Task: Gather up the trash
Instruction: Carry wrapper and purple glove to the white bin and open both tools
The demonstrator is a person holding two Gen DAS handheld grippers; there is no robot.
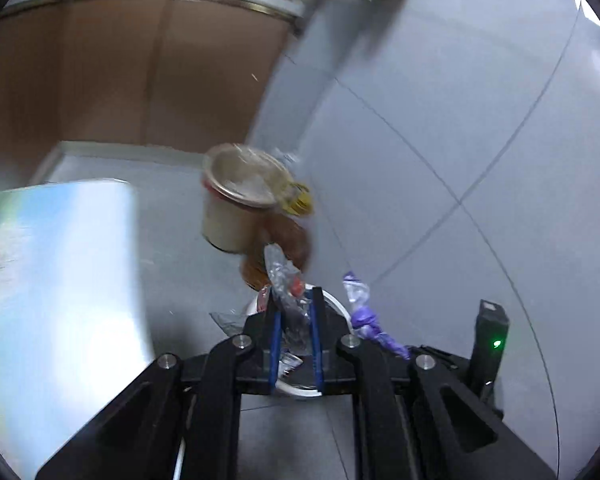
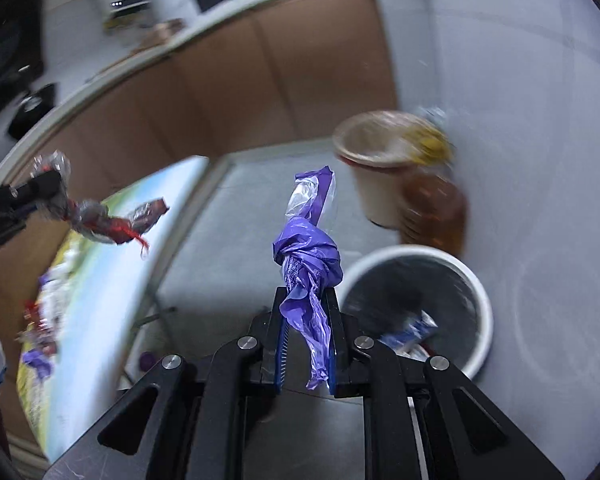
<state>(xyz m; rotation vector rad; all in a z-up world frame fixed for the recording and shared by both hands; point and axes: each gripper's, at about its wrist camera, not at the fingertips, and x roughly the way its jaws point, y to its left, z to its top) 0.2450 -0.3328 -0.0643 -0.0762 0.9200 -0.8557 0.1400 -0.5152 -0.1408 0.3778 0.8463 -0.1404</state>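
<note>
Waste bin [image 2: 482, 280], white-rimmed, on floor: lies ahead-right of right tool [image 2: 306, 300], clenched on upright purple wrapper [image 2: 308, 256]; directly beneath left tool [image 1: 296, 300], clenched on clear-and-red wrapper [image 1: 284, 276]; left nearer.

The left gripper [image 1: 296, 300] points steeply downward, jaws nearly closed, clamping something. The right gripper [image 2: 306, 300] does likewise, at its 3 o'clock.
</note>
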